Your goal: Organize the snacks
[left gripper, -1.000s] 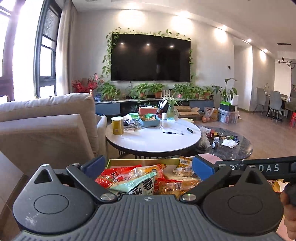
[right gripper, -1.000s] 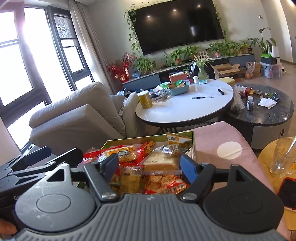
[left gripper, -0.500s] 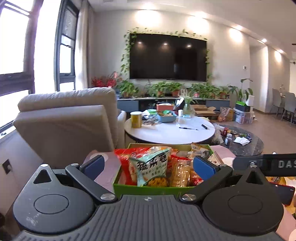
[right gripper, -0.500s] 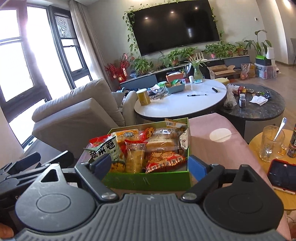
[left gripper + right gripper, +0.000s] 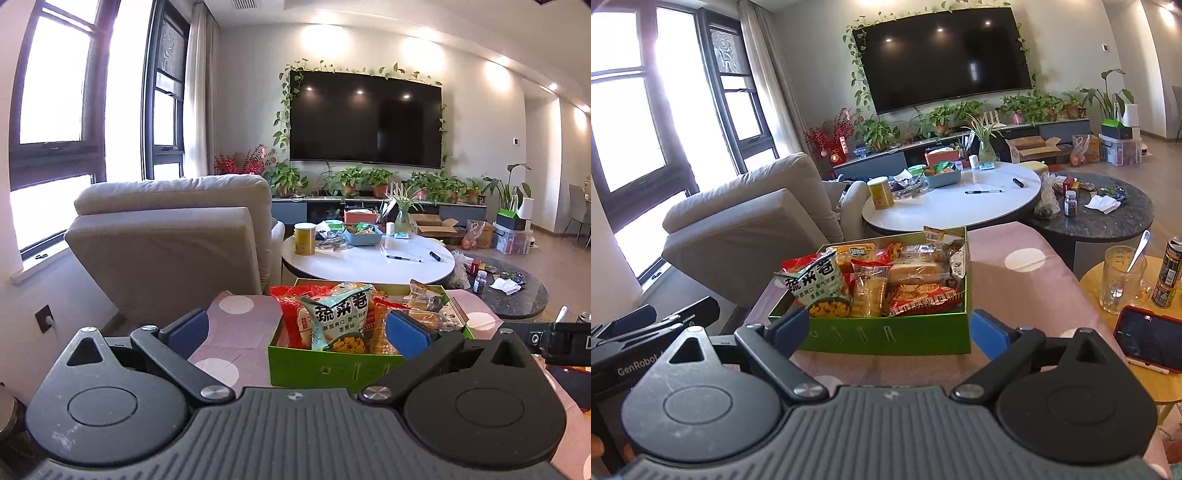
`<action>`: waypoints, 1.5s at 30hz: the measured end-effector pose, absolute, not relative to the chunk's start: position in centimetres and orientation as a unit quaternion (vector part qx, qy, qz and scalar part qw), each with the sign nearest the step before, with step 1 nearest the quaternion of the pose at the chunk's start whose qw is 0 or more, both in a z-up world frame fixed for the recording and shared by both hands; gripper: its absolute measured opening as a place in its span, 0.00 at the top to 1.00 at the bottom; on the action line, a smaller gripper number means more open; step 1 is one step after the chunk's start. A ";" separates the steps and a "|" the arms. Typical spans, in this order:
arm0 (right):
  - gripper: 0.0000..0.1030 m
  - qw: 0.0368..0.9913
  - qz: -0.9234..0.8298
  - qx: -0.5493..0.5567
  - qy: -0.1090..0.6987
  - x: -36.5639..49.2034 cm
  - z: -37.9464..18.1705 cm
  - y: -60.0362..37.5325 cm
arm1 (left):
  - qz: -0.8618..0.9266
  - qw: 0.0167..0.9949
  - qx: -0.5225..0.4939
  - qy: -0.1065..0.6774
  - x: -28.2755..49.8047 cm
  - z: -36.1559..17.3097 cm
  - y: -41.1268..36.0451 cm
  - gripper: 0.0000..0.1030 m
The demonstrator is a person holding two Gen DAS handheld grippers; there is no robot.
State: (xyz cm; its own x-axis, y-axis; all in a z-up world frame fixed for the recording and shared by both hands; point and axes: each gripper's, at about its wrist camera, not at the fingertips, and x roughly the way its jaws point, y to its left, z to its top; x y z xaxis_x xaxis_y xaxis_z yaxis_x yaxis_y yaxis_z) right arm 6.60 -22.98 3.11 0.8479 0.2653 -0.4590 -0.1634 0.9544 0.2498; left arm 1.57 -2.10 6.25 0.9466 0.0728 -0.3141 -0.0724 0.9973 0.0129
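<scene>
Two tools, both mine, both spread wide and holding nothing: left tool (image 5: 295, 328) and right tool (image 5: 890, 325) hover just short of the green box (image 5: 886, 336) on the pink spotted cloth (image 5: 1027, 280). Snacks are piled inside, the green snack bag (image 5: 822, 286) upright at the near-left corner. Risks as I judge them: pads clip the box wall and shove it along the cloth; the upright bag tips out; a wide right swing hits the glass mug (image 5: 1121, 278) or phone (image 5: 1148, 339) nearby.
</scene>
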 end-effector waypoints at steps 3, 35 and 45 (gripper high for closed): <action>0.32 0.958 0.115 0.093 0.246 6.0 3.2 -22.7 | 0.038 0.987 0.001 0.158 1.3 6.3 -2.0 0.00; 0.32 0.953 0.133 0.065 0.264 5.2 1.9 -21.0 | 0.040 0.978 0.004 0.204 1.4 4.4 -1.9 0.00; 0.32 0.952 0.135 0.061 0.267 5.2 1.9 -20.5 | 0.039 0.978 0.008 0.204 1.4 4.4 -2.0 0.00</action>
